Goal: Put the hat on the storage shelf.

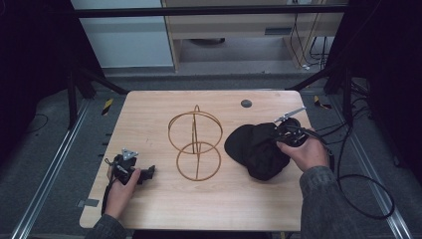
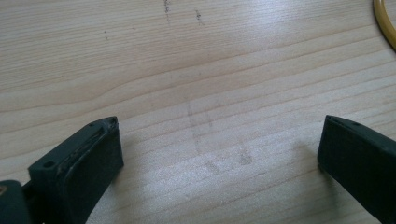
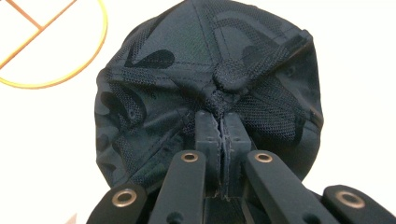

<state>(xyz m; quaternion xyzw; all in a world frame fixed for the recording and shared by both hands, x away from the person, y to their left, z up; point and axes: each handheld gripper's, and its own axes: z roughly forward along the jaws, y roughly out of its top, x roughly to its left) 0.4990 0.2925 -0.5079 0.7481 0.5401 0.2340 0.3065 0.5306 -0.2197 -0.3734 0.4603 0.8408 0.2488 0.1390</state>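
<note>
With the right gripper (image 3: 218, 122) pinching the crown fabric of the black cap (image 3: 205, 74) on the table's right side, just beside the wire hat stand (image 1: 195, 144), lift slowly so the fold holds, while the left gripper (image 2: 219, 149) rests with jaws apart.

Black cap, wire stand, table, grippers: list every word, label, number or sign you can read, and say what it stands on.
None can be read: no text shows anywhere.
black cap: printed pattern, no letters.
table: faint scuff marks, not writing.
left gripper, right gripper: unmarked.
wire stand: bare.
</note>
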